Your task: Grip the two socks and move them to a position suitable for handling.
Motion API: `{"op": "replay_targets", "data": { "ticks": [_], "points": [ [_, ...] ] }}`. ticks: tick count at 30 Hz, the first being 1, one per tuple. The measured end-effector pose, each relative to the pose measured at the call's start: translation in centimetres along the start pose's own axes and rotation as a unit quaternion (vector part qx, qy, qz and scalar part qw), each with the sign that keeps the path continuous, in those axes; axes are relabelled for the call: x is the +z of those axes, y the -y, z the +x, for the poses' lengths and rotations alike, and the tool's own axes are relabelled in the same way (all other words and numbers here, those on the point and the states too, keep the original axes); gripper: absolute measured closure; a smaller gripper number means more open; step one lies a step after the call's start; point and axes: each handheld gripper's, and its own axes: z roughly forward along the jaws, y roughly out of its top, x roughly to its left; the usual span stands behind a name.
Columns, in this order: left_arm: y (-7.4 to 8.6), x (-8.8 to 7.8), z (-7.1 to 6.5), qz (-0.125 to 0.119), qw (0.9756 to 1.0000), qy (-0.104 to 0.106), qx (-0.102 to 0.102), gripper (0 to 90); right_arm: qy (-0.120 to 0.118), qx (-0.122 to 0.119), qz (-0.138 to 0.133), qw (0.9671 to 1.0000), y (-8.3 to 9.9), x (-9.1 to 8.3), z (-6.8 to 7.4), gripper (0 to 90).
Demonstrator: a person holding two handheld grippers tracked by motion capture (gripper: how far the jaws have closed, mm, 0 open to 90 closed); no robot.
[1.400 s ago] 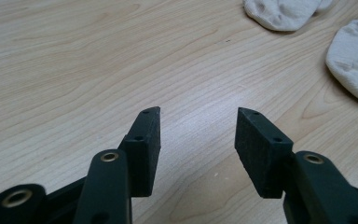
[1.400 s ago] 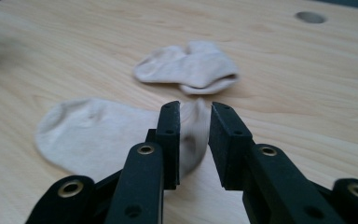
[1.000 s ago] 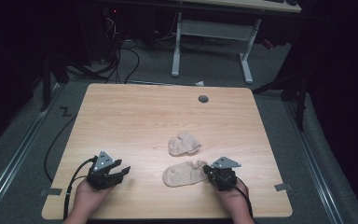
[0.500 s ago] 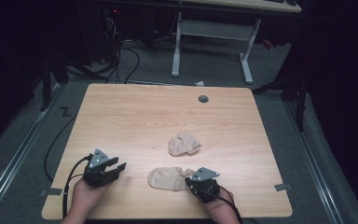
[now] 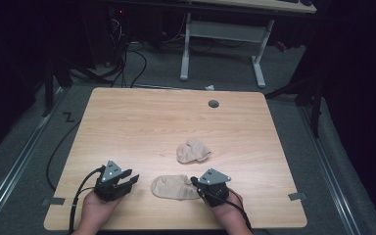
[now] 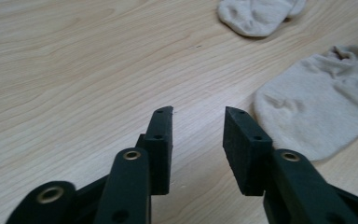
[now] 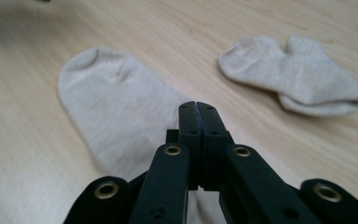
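Observation:
Two beige socks lie on the wooden table (image 5: 142, 122). The near sock (image 5: 174, 187) lies flat by the front edge, and my right gripper (image 5: 194, 182) is shut on its right end. The right gripper view has that gripper (image 7: 196, 106) with its jaws pressed together over the same sock (image 7: 116, 102), and the crumpled far sock (image 7: 289, 70) beyond. My left gripper (image 5: 133, 180) rests left of the near sock, apart from it. Its jaws have just been closing, and the left gripper (image 6: 198, 116) stands open over bare wood. The near sock (image 6: 317, 107) lies to its right.
The far sock (image 5: 192, 151) sits bunched near the table's middle. A round grey grommet (image 5: 213, 104) marks the far side of the table. Behind the table stand a white desk frame (image 5: 220, 34) and floor cables (image 5: 122, 54). Bare wood stretches across the far and left parts.
My right gripper has moved left along the front edge, dragging the near sock with it. The left gripper's jaws have narrowed; that hand has stayed about where it was.

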Motion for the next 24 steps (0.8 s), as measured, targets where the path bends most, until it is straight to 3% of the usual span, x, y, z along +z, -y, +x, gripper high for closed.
{"op": "replay_targets", "data": {
  "ticks": [3,4,5,6,7,9,10,13,15,16,17,19,24],
  "points": [
    [-0.1,0.1,-0.3,0.0,0.9999,0.012,-0.002,70.0,0.003,0.003,0.007,1.0,-1.0,1.4,-0.8,89.9],
    [-0.3,0.5,-0.9,0.002,0.9997,0.026,-0.003,71.8,0.003,0.007,0.01,0.9999,-1.4,1.9,-1.1,89.8],
    [-0.3,0.5,-0.9,0.002,0.9997,0.026,-0.003,73.0,0.003,0.007,0.01,0.9999,-1.4,1.9,-1.1,89.8],
    [-0.5,1.2,-1.7,0.004,0.9991,0.042,-0.003,74.0,0.012,0.008,0.016,0.9998,-2.0,3.1,-1.7,89.6],
    [-0.5,1.2,-1.7,0.004,0.9991,0.042,-0.003,74.6,0.012,0.008,0.016,0.9998,-2.0,3.1,-1.7,89.6],
    [-0.8,1.9,-2.8,0.008,0.9984,0.056,0.004,74.8,0.021,0.018,0.021,0.9994,-3.2,4.8,-2.7,87.5],
    [-0.9,2.6,-3.8,0.015,0.9975,0.066,0.018,74.8,0.021,0.024,0.027,0.9991,-3.5,5.4,-3.0,86.4],
    [-0.9,3.6,-4.9,0.031,0.9959,0.077,0.037,74.7,0.026,0.03,0.035,0.9986,-4.4,6.8,-4.0,81.3],
    [-0.8,4.0,-5.3,0.039,0.9953,0.076,0.045,74.6,0.026,0.033,0.04,0.9983,-4.6,7.1,-4.2,78.7],
    [-0.5,4.6,-5.7,0.06,0.9937,0.071,0.063,74.8,0.025,0.036,0.042,0.9982,-4.9,7.8,-4.4,71.8],
    [-0.5,4.6,-5.7,0.06,0.9937,0.071,0.063,75.2,0.025,0.036,0.042,0.9982,-4.9,7.8,-4.4,71.8],
    [-0.5,4.7,-5.9,0.069,0.9925,0.067,0.075,76.0,0.02,0.034,0.055,0.9977,-5.3,8.9,-4.2,62.5],
    [-0.1,4.1,-6.0,0.073,0.9913,0.071,0.084,79.7,0.02,0.029,0.075,0.9966,-5.1,10.3,-4.1,60.2]
  ]
}}
